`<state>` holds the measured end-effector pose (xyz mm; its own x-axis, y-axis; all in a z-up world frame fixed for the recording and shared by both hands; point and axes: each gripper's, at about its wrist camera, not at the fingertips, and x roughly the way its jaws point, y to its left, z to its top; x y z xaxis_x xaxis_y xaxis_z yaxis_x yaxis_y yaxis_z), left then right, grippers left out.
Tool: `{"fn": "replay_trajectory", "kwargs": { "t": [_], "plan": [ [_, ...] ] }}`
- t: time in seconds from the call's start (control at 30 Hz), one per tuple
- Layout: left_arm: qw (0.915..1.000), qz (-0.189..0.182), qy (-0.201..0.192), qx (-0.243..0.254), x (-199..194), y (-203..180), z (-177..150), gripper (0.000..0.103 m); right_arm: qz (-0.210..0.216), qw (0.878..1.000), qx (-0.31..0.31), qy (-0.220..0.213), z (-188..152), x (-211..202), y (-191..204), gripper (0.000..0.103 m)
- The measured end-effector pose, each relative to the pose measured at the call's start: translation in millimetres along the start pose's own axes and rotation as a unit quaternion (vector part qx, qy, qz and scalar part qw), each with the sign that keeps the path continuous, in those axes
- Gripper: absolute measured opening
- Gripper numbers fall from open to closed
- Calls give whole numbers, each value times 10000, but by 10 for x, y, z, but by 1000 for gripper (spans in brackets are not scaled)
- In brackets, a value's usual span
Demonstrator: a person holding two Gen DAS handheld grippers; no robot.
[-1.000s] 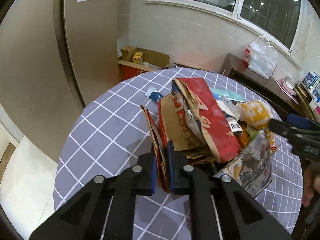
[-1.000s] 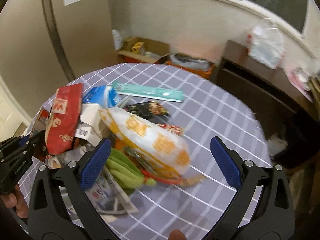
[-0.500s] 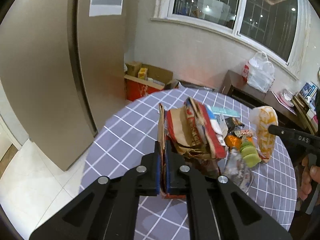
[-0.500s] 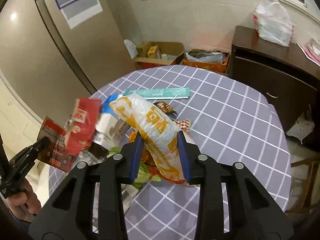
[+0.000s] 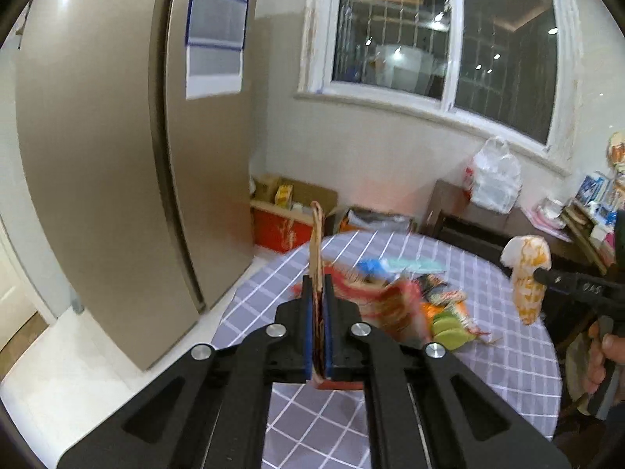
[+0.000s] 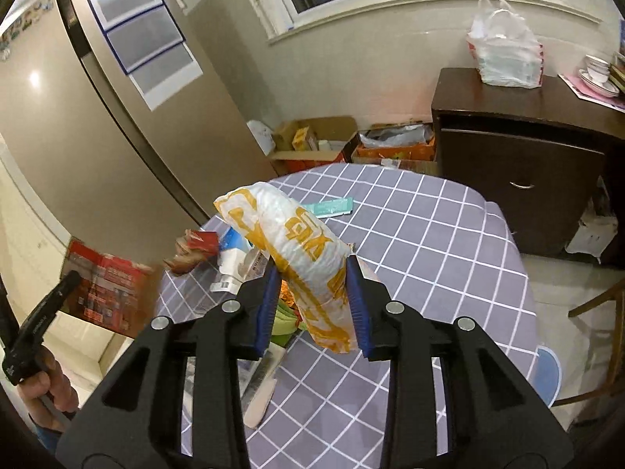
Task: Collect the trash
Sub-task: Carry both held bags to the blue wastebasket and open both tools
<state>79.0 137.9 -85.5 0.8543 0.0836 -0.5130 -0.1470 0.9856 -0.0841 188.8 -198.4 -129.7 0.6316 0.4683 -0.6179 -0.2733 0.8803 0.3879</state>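
Trash is partly in hand and mostly not yet gathered. My left gripper [image 5: 318,328] is clamped flat on a red paper bag [image 6: 103,293], which hangs off the left edge of the table [image 6: 449,242], clear of the cloth. My right gripper [image 6: 312,305] is pressed on both sides of a white and orange plastic bag [image 6: 297,250], lifted above the middle of the table.

Judging by what lies there, most of the work remains: a teal strip [image 6: 332,207] near the far edge, a blue and white packet [image 6: 234,242], green scraps [image 5: 449,326] and printed paper near the front edge. A red wrapper [image 5: 394,305] shows only as a blur beside the bag's mouth; I cannot tell whether it is falling in or out. Nothing has reached a bin that I can see.

A second ago both bags rested on the heap and my right jaws stood wide around the plastic one. They have since been closing onto it, and both bags are now up off the table, the red one swung out over the floor.
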Motion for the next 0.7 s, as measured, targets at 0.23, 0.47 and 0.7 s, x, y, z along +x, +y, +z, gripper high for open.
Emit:
{"fn": "replay_trajectory", "kwargs": {
  "t": [0.23, 0.47, 0.7],
  "plan": [
    [9984, -410, -287, 268, -175, -454, 181, 4, -34, 9994, 221, -268, -2, -314, -204, 33],
    [9876, -1420, -83, 670, 72, -1400, 206, 4, -191, 9954, 763, -553, -90, -757, -792, 33],
    [9614, -2390, 431, 1293, 384, -2530, -11, 4, -745, 9819, 1501, -885, -290, -1304, -1657, 33]
  ]
}}
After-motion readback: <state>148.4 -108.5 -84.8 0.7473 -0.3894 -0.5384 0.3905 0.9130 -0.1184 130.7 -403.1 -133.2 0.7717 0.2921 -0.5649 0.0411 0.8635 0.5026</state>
